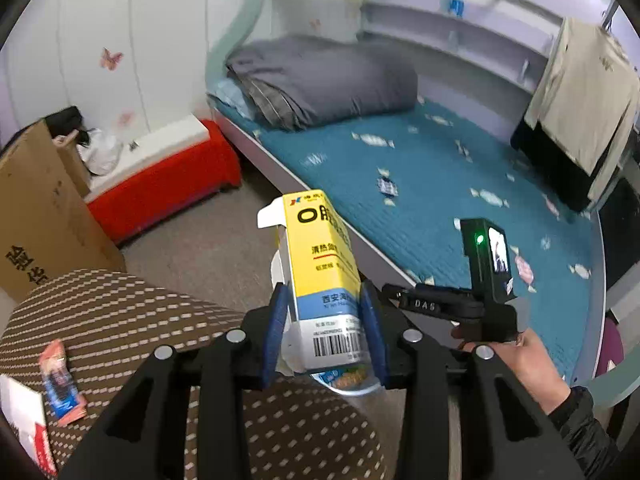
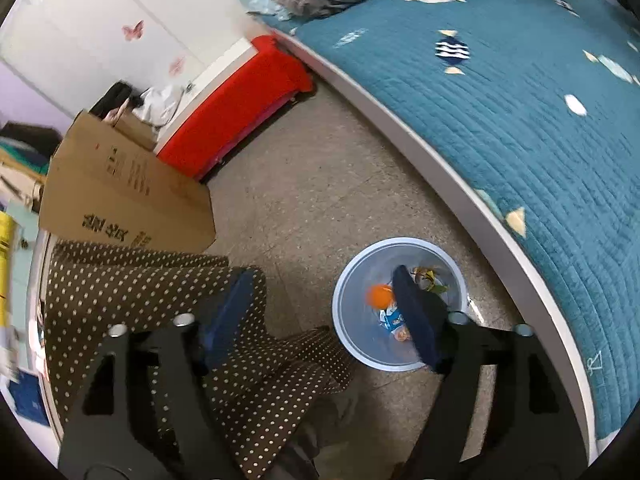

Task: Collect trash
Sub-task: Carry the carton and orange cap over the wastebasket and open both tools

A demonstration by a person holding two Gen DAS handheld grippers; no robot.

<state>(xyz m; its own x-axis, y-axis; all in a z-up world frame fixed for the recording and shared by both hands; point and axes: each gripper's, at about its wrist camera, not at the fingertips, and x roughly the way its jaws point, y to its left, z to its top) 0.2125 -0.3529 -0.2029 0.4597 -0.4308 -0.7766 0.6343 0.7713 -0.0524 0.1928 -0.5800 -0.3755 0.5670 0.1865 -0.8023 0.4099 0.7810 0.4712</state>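
My left gripper [image 1: 326,320] is shut on a yellow, blue and white carton [image 1: 320,256] that stands upright between the blue pads, barcode towards the camera. Just under the carton a bit of the pale blue bin [image 1: 360,390] shows. In the right wrist view my right gripper [image 2: 322,276] stands wide open with nothing between its fingers. It hangs over the floor, with its right finger [image 2: 416,316] above the bin [image 2: 340,300]. The bin holds an orange item [image 2: 378,294] and some wrappers. A snack wrapper [image 1: 60,384] lies on the dotted cloth at the left.
A bed with a teal quilt [image 2: 520,140] runs along the right, its white edge close to the bin. A cardboard box [image 2: 120,196] and a red storage box [image 2: 240,100] stand at the left. Brown dotted cloth [image 2: 140,288] covers a surface near me. A hand [image 1: 520,356] holds the other gripper's handle.
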